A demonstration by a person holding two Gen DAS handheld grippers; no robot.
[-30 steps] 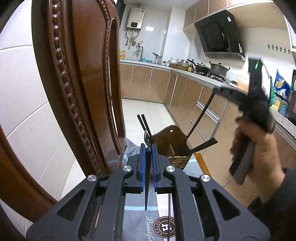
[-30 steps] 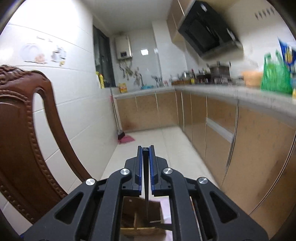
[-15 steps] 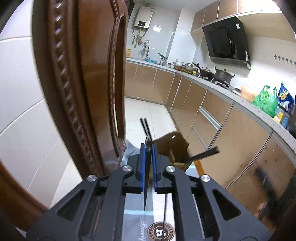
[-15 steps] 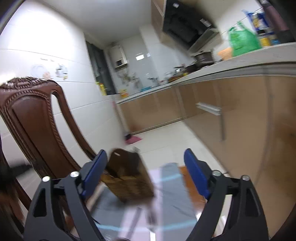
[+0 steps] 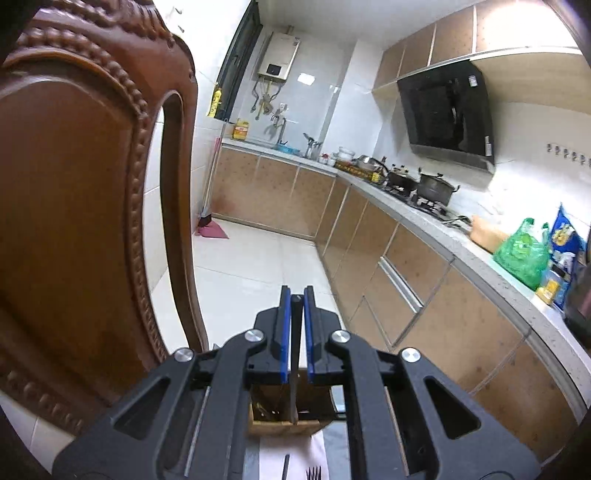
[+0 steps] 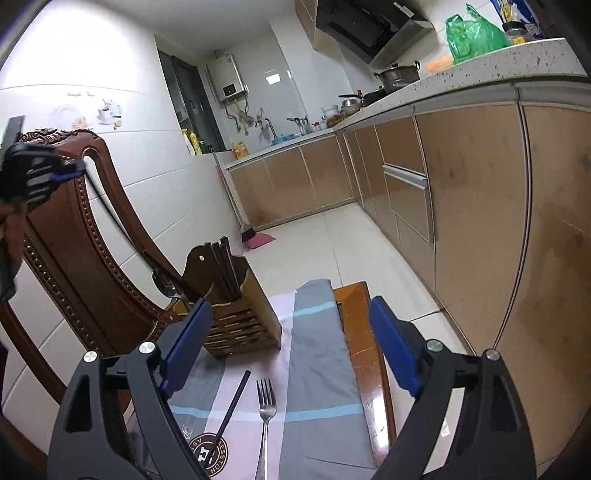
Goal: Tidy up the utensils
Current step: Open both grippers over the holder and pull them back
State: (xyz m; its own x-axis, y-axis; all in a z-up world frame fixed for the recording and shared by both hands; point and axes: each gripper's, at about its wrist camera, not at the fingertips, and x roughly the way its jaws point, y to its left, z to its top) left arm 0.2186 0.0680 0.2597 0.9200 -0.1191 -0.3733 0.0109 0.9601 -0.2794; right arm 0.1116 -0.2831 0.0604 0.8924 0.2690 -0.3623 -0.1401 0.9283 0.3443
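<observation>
Left hand-held gripper (image 5: 296, 336) raised, chopstick (image 5: 294, 354) now above holder (image 5: 284, 422)

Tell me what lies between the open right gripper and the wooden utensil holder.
In the right wrist view, only striped cloth lies between the right gripper and the wooden utensil holder; the fork and loose chopstick lie nearer the camera.

Overall brightness: an evenly lit interior is shown in both views.
Light source: a ceiling lamp is seen reflected in the glossy wall tiles (image 5: 305, 77).
Glare: the upper cabinets (image 5: 517, 26) are washed out at top right.
Shadows: soft shade is cast under the countertop (image 6: 480, 79).
Distortion: straight lines are bowed; dark vignetting is present at the corners.
Focus: slight blur is seen on the left gripper (image 6: 68, 171) at the frame edge.
</observation>
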